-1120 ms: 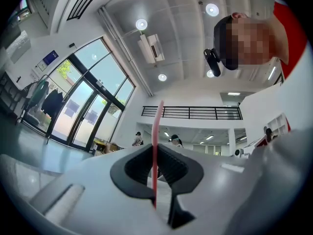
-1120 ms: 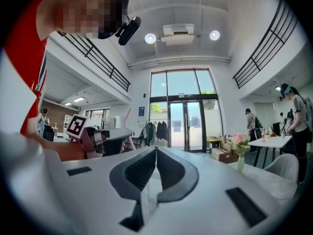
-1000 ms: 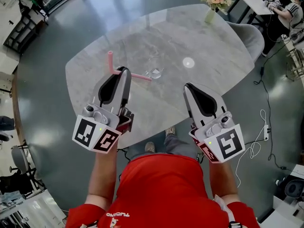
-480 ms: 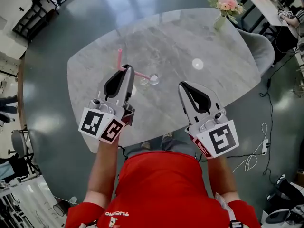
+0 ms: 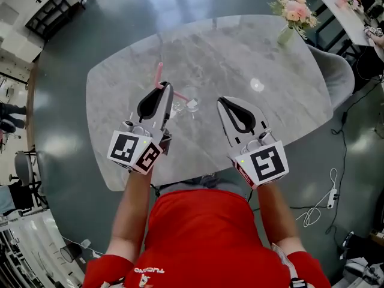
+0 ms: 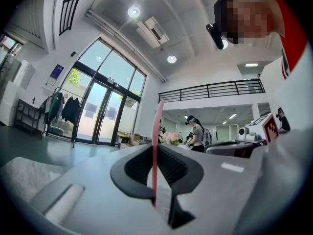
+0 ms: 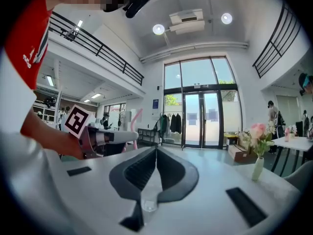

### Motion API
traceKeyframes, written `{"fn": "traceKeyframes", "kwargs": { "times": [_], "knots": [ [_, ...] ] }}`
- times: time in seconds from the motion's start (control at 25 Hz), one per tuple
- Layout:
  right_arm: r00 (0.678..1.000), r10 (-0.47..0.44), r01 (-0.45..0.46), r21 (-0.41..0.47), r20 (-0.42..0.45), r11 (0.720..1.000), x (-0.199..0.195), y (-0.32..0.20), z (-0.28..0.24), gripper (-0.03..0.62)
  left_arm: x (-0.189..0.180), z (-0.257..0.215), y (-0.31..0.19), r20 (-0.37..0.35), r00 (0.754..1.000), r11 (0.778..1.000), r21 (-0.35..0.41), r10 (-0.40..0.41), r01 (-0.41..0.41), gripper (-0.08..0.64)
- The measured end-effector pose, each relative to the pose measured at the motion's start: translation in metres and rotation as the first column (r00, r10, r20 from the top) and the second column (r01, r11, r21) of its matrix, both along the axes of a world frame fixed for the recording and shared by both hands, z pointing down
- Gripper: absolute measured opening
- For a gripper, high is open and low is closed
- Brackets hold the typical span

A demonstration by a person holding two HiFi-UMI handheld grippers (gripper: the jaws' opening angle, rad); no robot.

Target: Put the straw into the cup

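Pink straw (image 5: pixel 159 74) was clamped in the left gripper (image 5: pixel 166 90), its end beside the glass cup (image 5: pixel 191 104) (seemingly not yet inside); right gripper (image 5: pixel 223 102) stood closed, empty.

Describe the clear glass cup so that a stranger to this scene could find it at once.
On the grey oval stone-patterned table, look near the middle, between the tips of the left gripper and the right gripper. There stands the small clear glass cup: unlike the vase of pink flowers at the far edge, it is low and colourless, beside the pink bent straw.
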State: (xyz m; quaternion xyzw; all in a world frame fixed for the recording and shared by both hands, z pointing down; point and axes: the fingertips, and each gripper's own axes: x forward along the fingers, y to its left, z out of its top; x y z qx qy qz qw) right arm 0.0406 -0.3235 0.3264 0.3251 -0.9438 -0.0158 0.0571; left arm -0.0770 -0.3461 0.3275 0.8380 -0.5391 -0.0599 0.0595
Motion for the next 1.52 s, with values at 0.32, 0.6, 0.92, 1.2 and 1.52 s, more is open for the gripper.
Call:
{"fn": "traceKeyframes", "kwargs": {
  "times": [0.32, 0.6, 0.92, 1.2, 1.52],
  "knots": [
    [1.0, 0.019, -0.019, -0.005, -0.019, 1.0, -0.009, -0.02, 0.005, 0.002, 0.015, 0.039, -0.026, 0.114, 0.992, 0.997, -0.055, 0.06, -0.054, 0.031],
    [0.998, 0.061, -0.062, -0.034, -0.036, 0.997, -0.004, -0.034, 0.016, 0.002, 0.025, 0.086, -0.045, 0.203, 0.972, 0.984, -0.153, 0.121, -0.09, 0.031],
    [0.994, 0.103, -0.105, -0.063, -0.04, 0.992, 0.0, -0.039, 0.024, 0.002, 0.03, 0.12, -0.048, 0.264, 0.947, 0.96, -0.257, 0.18, -0.111, 0.032],
    [0.989, 0.14, -0.143, -0.083, -0.045, 0.986, 0.007, -0.035, 0.03, 0.002, 0.041, 0.131, -0.052, 0.266, 0.938, 0.952, -0.267, 0.222, -0.15, 0.032],
    [0.983, 0.171, -0.176, -0.094, -0.062, 0.98, 0.013, -0.028, 0.034, 0.002, 0.048, 0.13, -0.051, 0.216, 0.942, 0.947, -0.255, 0.255, -0.198, 0.034]
  ]
}}
